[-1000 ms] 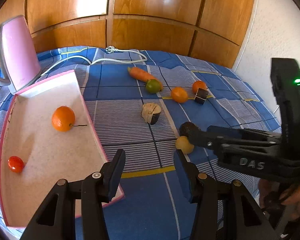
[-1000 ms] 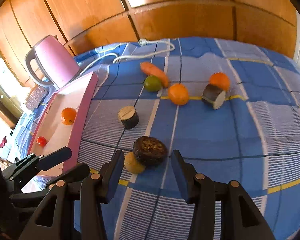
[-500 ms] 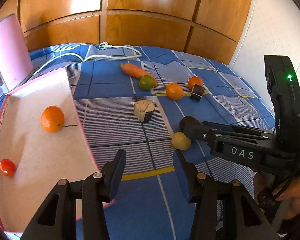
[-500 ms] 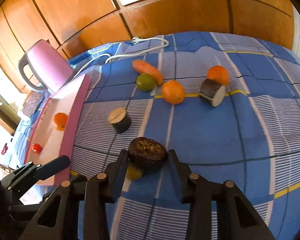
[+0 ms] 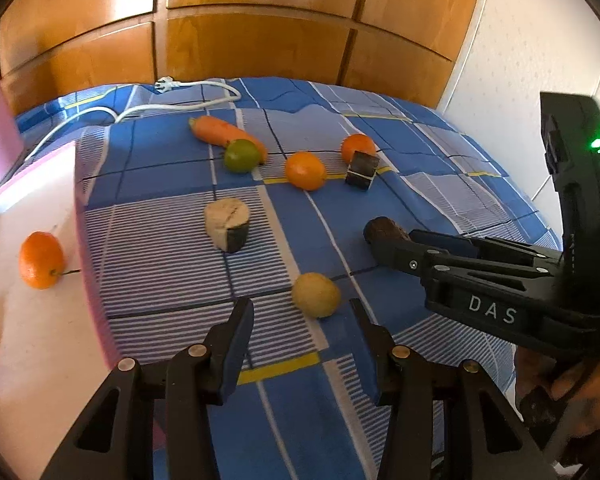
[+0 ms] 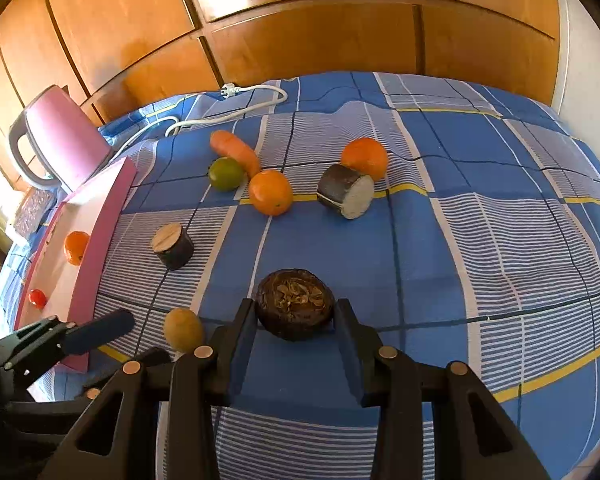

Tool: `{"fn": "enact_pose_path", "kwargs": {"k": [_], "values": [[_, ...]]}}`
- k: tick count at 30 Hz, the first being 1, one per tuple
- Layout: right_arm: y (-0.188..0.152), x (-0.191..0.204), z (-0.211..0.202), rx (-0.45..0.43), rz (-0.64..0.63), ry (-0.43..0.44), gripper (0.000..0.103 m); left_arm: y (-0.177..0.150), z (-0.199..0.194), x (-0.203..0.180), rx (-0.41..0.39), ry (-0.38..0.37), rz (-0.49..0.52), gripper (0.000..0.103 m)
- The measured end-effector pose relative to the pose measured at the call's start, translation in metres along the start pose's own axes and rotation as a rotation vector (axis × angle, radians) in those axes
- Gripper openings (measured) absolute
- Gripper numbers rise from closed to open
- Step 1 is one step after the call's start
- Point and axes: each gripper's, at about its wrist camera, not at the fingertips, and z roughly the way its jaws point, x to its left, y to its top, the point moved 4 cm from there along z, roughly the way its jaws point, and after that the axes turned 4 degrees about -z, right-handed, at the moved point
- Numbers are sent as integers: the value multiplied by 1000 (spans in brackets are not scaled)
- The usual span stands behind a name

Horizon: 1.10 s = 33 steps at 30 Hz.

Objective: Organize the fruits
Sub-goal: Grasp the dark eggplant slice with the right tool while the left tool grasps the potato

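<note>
My right gripper (image 6: 295,314) is shut on a dark brown round fruit half (image 6: 296,303), its seedy cut face up, held just above the blue checked cloth; it also shows in the left wrist view (image 5: 385,231). My left gripper (image 5: 302,316) is open, with a small yellow fruit (image 5: 316,294) just ahead between its fingertips. Two oranges (image 5: 305,170) (image 5: 357,147), a green lime (image 5: 241,155) and a carrot (image 5: 224,133) lie further back. A pink-rimmed white tray (image 5: 32,332) at the left holds an orange (image 5: 41,260) and a small red fruit (image 6: 37,298).
Two cut dark-skinned pieces (image 5: 227,224) (image 5: 362,170) lie among the fruit. A pink kettle (image 6: 60,140) stands behind the tray with its white cable (image 5: 172,96) across the back. Wooden panels close the far side, a white wall the right.
My right gripper has closed on the dark fruit half and lifted it off the yellow fruit. My left gripper has moved forward and right, toward the yellow fruit.
</note>
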Motion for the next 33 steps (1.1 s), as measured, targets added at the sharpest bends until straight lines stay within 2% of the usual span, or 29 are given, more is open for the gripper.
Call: {"fn": "enact_pose_path", "kwargs": {"k": [2, 12, 24, 33], "values": [[0, 0, 0, 0, 1, 4, 41, 2, 4, -2, 2, 1, -2, 47], [3, 0, 6, 12, 16, 23, 43, 5, 22, -8, 10, 3, -9, 30], [6, 2, 17, 12, 18, 25, 46, 5, 24, -7, -21, -2, -32, 29], [6, 4, 21, 0, 33, 35, 56, 2, 23, -7, -36, 18, -56, 29]]}}
